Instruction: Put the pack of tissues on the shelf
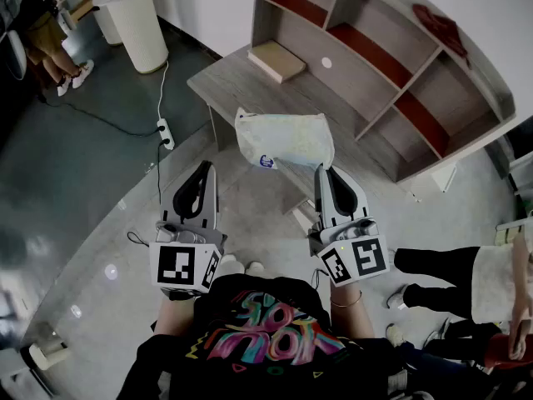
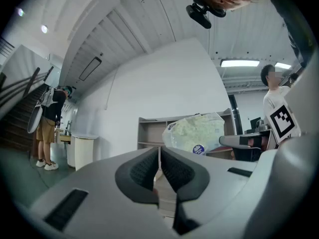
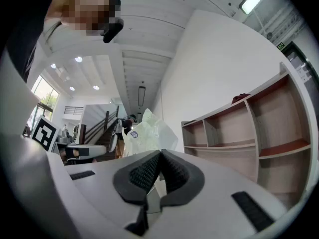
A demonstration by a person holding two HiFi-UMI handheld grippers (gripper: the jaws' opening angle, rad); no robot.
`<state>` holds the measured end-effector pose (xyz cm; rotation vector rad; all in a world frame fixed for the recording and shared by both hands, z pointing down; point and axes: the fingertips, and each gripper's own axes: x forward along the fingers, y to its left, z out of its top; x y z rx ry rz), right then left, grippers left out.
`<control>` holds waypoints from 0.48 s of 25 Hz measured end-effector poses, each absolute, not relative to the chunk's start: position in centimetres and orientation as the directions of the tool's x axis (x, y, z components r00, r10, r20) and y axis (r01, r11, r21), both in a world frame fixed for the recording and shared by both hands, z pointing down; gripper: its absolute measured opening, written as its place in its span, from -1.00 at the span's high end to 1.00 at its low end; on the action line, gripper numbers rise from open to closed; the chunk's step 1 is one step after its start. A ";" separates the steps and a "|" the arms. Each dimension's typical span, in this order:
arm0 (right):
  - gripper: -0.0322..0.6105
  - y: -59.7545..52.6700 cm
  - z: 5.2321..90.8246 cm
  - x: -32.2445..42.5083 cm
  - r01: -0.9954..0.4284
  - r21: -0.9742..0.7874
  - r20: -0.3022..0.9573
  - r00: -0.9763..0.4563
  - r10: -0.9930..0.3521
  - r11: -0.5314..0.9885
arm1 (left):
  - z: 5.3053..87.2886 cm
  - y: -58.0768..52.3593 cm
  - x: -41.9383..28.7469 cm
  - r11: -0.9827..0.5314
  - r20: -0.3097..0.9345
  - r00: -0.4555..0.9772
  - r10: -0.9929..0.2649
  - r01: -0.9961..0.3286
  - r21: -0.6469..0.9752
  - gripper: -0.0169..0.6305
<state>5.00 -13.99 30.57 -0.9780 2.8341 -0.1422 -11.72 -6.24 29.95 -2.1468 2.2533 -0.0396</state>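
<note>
The pack of tissues (image 1: pixel 283 140), a pale crinkled plastic bag with a blue round label, hangs in the air over the low wooden table (image 1: pixel 233 86). My right gripper (image 1: pixel 326 170) is shut on the pack's near right edge. In the right gripper view the pack (image 3: pixel 147 132) rises just beyond the closed jaws (image 3: pixel 160 154). To the pack's left, my left gripper (image 1: pixel 205 167) is shut and holds nothing; its own view shows the pads (image 2: pixel 159 149) touching, with the pack (image 2: pixel 197 131) off to the right. The wooden shelf (image 1: pixel 391 65) with red-lined compartments stands behind the table.
A flat tan box (image 1: pixel 277 60) lies on the table's far end. A dark red cloth (image 1: pixel 439 22) sits on top of the shelf. A white round pedestal (image 1: pixel 137 23) and a power strip (image 1: pixel 165 132) are on the floor at left. People stand at far left (image 1: pixel 50 40) and right (image 1: pixel 466 273).
</note>
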 end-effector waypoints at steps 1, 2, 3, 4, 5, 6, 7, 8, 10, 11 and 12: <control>0.85 -14.0 30.6 5.2 -0.605 -0.136 -0.102 -0.779 -0.618 0.785 | 30.0 -6.2 -11.5 0.050 -0.003 -0.050 -0.999 -0.998 -0.039 0.85; 0.85 -14.0 30.6 5.4 -0.604 -0.138 -0.103 -0.779 -0.618 0.785 | 30.0 -6.2 -11.2 0.051 -0.003 -0.051 -0.999 -0.998 -0.040 0.85; 0.85 -14.0 30.6 5.6 -0.603 -0.140 -0.104 -0.780 -0.617 0.786 | 30.0 -6.3 -11.0 0.052 -0.003 -0.052 -0.999 -0.998 -0.040 0.85; 0.85 -14.0 30.6 5.7 -0.601 -0.142 -0.104 -0.781 -0.615 0.787 | 30.0 -6.3 -10.8 0.053 -0.003 -0.053 -0.999 -0.998 -0.041 0.85; 0.85 -14.1 30.5 5.8 -0.598 -0.143 -0.104 -0.783 -0.613 0.788 | 30.0 -6.4 -10.7 0.055 -0.002 -0.055 -0.999 -0.998 -0.042 0.85; 0.85 -14.2 30.5 5.8 -0.595 -0.145 -0.104 -0.785 -0.610 0.791 | 29.9 -6.5 -10.7 0.057 -0.001 -0.057 -0.998 -0.997 -0.044 0.85; 0.85 -14.3 30.5 5.8 -0.591 -0.145 -0.104 -0.788 -0.607 0.793 | 29.9 -6.4 -10.6 0.061 0.001 -0.061 -0.998 -0.997 -0.045 0.85; 0.85 -14.3 30.6 5.8 -0.588 -0.145 -0.103 -0.791 -0.603 0.796 | 30.0 -6.3 -10.6 0.066 0.003 -0.066 -0.998 -0.997 -0.045 0.85; 0.85 -14.0 30.9 6.1 -0.582 -0.143 -0.101 -0.796 -0.597 0.800 | 30.3 -5.7 -10.4 0.080 0.004 -0.080 -0.997 -0.996 -0.044 0.85; 0.85 -13.8 31.1 6.3 -0.580 -0.144 -0.100 -0.798 -0.595 0.802 | 30.5 -5.4 -10.3 0.088 0.004 -0.088 -0.996 -0.995 -0.044 0.85; 0.85 -13.7 31.2 6.4 -0.577 -0.146 -0.098 -0.800 -0.592 0.804 | 30.6 -5.1 -10.3 0.095 0.005 -0.096 -0.995 -0.995 -0.043 0.85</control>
